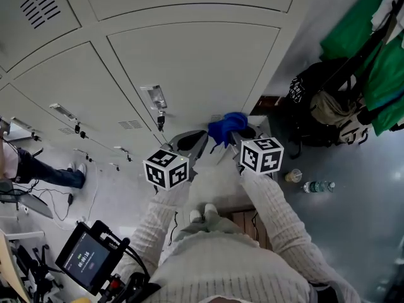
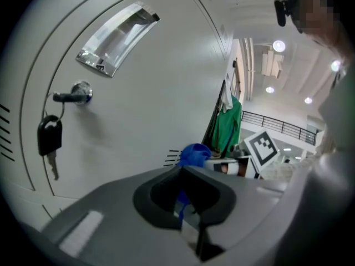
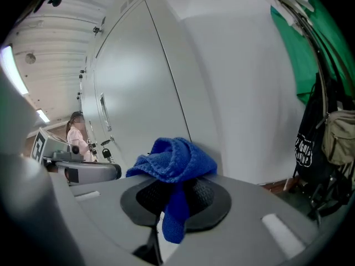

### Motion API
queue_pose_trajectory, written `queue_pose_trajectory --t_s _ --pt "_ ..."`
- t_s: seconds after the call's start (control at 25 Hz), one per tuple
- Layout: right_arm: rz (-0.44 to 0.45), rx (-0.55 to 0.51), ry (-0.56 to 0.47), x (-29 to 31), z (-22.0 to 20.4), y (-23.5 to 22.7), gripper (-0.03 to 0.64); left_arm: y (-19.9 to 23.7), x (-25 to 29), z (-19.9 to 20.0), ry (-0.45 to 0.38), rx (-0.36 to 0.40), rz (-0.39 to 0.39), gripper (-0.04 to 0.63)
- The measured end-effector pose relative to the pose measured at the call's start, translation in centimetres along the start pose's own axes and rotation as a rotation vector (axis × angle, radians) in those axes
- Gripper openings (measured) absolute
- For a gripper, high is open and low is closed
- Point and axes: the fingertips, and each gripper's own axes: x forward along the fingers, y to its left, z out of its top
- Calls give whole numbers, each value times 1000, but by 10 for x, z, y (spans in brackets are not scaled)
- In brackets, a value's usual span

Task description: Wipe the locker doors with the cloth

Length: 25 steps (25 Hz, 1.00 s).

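okay, right gripper [image 3: 176,204] is clamping shut on the bunched blue cloth [image 3: 175,159]. left gripper [image 2: 182,199] is pinching closed on a thin edge of it, looks like. cloth is sitting near the locker door [image 1: 189,68], apparently not touching. wiping is probably all remaining.

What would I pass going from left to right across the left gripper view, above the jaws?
black plastic key fob hanging on the locker door → silver recessed metal door handle → crumpled blue terry cloth → hanging green fabric garment → black-and-white square-marker cube
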Motion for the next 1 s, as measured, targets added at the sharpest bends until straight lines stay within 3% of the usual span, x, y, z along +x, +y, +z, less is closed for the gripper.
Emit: queue_pose_trajectory --t_s 0.4,0.64,1.0 --pt "13 39 46 12 -22 -3 52 1 11 -16 33 -56 -19 8" --pt "10 97 53 15 -26 -2 51 0 11 -15 -2 -102 -22 8" --pt "18 84 33 12 -20 0 51 -2 9 -8 -15 -88 -27 7"
